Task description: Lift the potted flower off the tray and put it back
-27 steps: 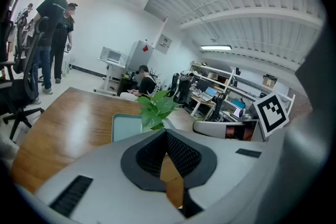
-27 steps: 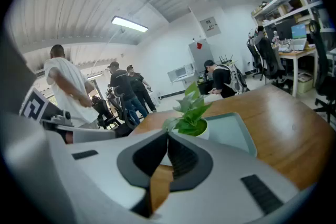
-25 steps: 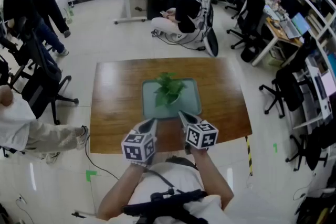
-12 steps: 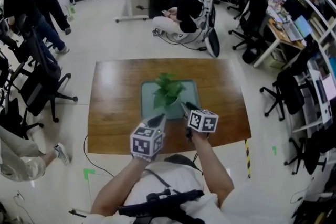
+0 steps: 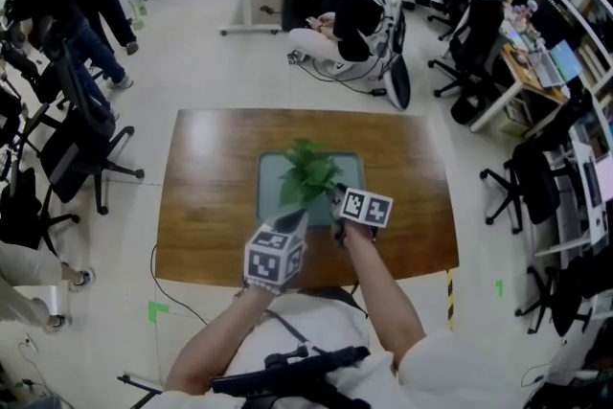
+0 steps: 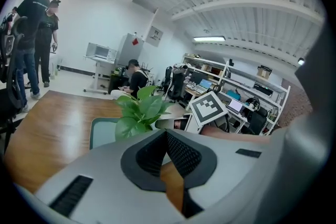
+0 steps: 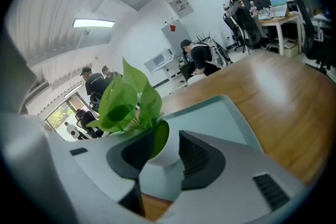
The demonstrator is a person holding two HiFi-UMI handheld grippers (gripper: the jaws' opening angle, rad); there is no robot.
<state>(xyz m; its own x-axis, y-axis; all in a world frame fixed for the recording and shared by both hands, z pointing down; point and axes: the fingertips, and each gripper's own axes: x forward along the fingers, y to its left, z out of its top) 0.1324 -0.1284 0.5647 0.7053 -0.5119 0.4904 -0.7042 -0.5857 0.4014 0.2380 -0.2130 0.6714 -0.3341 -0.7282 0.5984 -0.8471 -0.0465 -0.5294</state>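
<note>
Closest to the person, the left gripper [image 6: 166, 132] hangs over the brown wooden table [image 5: 211, 206], jaws pressed together on nothing, seemingly in reserve. Beyond it, the right gripper [image 7: 165, 136] is opening its jaws around the small white pot [image 7: 167, 156] of the green-leaved potted flower [image 7: 126, 102], apparently not yet touching it, to set up the lift off the pale green rectangular tray [image 7: 231, 118] it stands on.

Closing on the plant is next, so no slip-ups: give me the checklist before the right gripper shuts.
1. Pot upright on the tray: ok.
2. Pot between the opening jaws of the right gripper: ok.
3. Leaves clear of those jaws: cannot tell.
4. Left gripper shut, empty, off the pot: ok.
5. Tray flat on the table: ok.
</note>
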